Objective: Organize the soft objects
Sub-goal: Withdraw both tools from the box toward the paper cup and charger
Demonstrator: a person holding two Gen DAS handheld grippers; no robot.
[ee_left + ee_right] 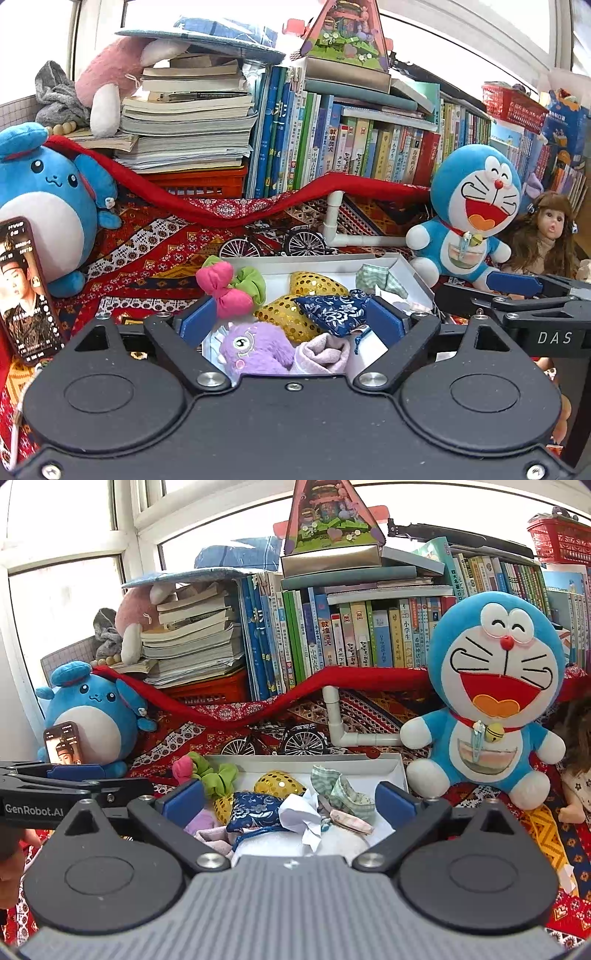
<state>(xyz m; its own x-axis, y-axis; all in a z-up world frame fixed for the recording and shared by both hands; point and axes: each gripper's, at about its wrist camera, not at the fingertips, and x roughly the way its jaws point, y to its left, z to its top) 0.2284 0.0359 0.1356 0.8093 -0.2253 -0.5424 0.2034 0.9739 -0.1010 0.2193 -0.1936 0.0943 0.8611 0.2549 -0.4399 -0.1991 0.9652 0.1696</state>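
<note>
A white box (408, 273) (397, 771) on the patterned cloth holds soft things: a pink and green bow (225, 288) (207, 771), a gold sequin pouch (295, 306) (279, 784), a blue floral pouch (334, 312) (255, 810), a purple plush (255, 349), a checked cloth (380, 280) (340, 790) and crumpled white paper (301, 818). My left gripper (291, 319) is open and empty over the box's near left. My right gripper (291, 801) is open and empty over its near right.
A Doraemon plush (472, 214) (495, 694) sits right of the box, a doll (546, 236) beyond it. A blue round plush (44, 210) (92, 716) with a phone (27, 291) stands left. A toy bicycle (273, 242) (275, 738), white pipe (341, 723) and books (332, 635) lie behind.
</note>
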